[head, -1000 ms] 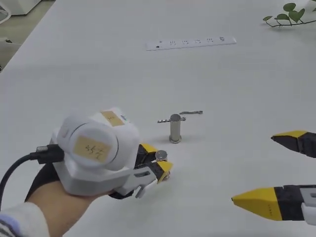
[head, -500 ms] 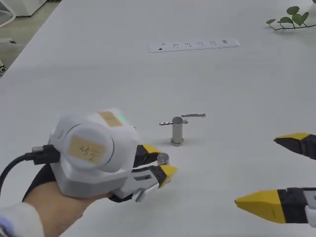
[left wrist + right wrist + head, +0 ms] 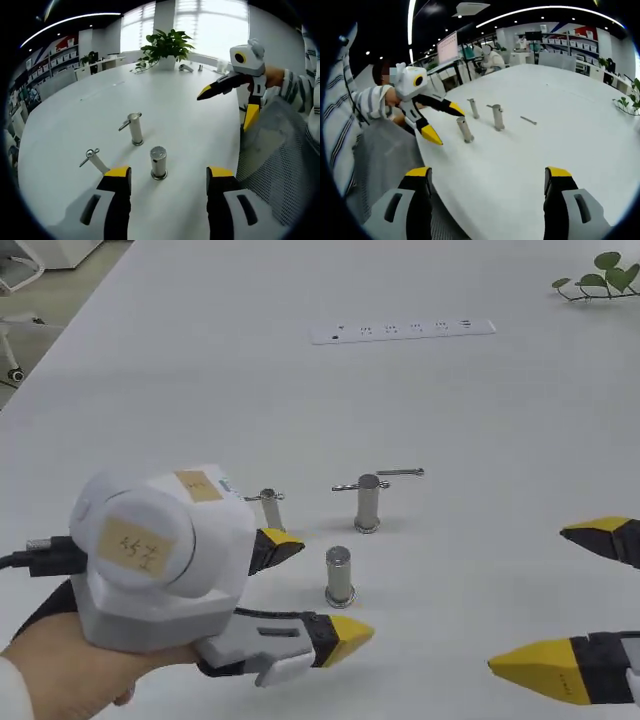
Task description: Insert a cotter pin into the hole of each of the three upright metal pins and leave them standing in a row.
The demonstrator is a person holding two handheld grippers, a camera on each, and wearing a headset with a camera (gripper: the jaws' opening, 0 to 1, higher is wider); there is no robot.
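**Head view.** My left claw (image 3: 324, 589): jaws spread, gripping nothing, one tip on either side of the plain pin (image 3: 339, 577), which stands upright on the table (image 3: 200, 360) and touches neither tip. Second pin (image 3: 367, 502): upright just behind, with a fitted cotter pin (image 3: 350, 486) through its top. Loose cotter pin (image 3: 400, 473): lying flat just beyond. Third pin (image 3: 270, 508): to the left, likewise pinned, partly behind my claw. My right claw (image 3: 530, 598): wide open, empty, well apart to the right. Power strip (image 3: 403, 330): far side.

**Left gripper view.** The plain pin (image 3: 159, 162) is between my jaws. The third pin (image 3: 95, 159) seems to lean (possibly lens distortion).

**Right gripper view.** Jaws apart, empty. The three pins stand near the left claw (image 3: 447, 126).
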